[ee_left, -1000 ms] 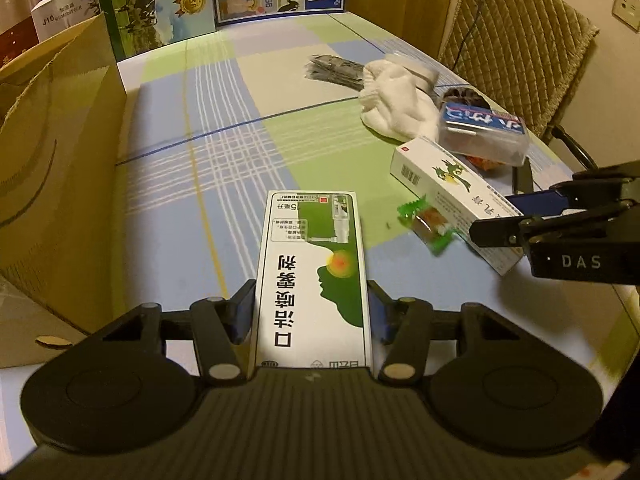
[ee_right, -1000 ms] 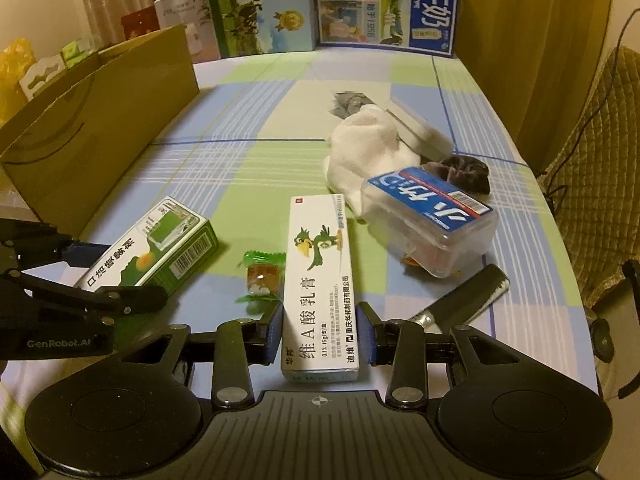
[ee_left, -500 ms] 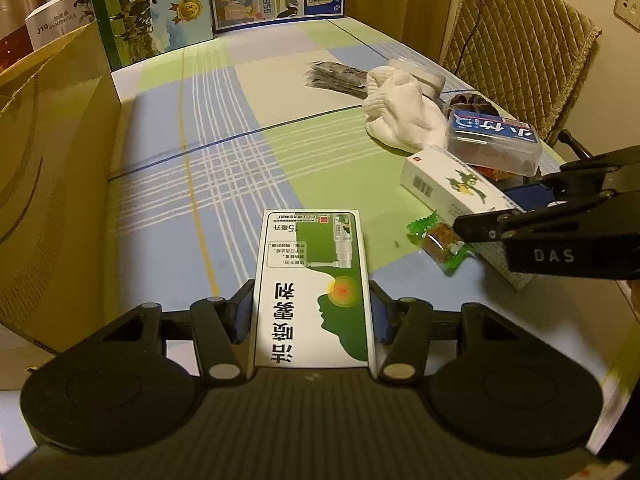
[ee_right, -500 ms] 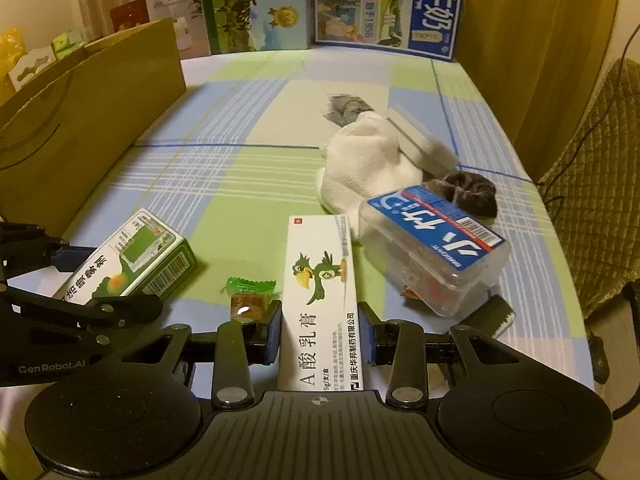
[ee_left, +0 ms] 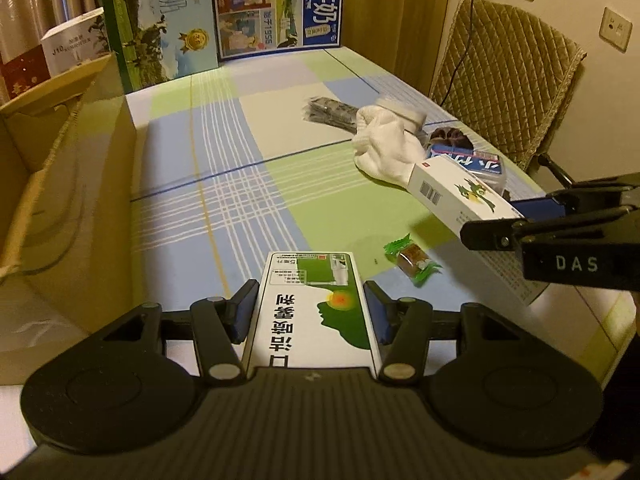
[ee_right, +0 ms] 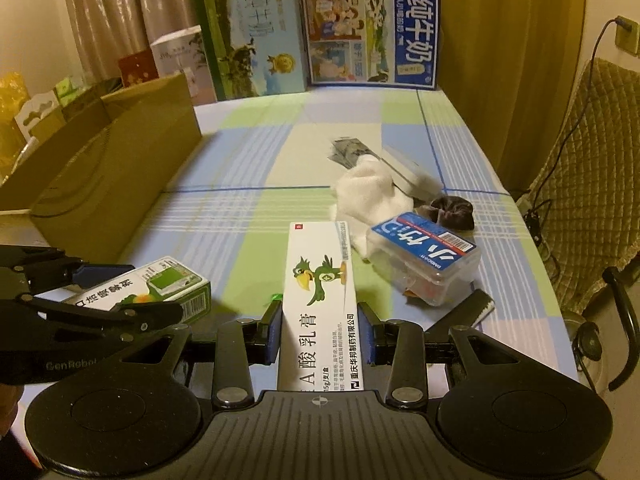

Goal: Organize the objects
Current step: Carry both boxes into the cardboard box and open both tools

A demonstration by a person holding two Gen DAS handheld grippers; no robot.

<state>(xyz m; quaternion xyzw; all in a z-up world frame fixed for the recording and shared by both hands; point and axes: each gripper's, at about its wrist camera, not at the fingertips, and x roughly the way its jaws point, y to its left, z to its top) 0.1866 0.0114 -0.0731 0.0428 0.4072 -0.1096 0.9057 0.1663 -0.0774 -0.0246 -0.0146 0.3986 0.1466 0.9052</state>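
Slippage threatens: left gripper [ee_left: 310, 312] clamps the green box [ee_left: 316, 312], right gripper [ee_right: 320, 332] the ointment carton [ee_right: 320, 300], both held above the table's [ee_left: 240, 184] near edge.

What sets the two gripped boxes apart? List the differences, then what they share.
The green-and-white box is wide and squat; the white parrot box is long and slim. The green-and-white box sits in the left gripper, the white parrot box in the right gripper. The first shows a green head silhouette, the second a green bird. Both are clamped cartons with printed text.
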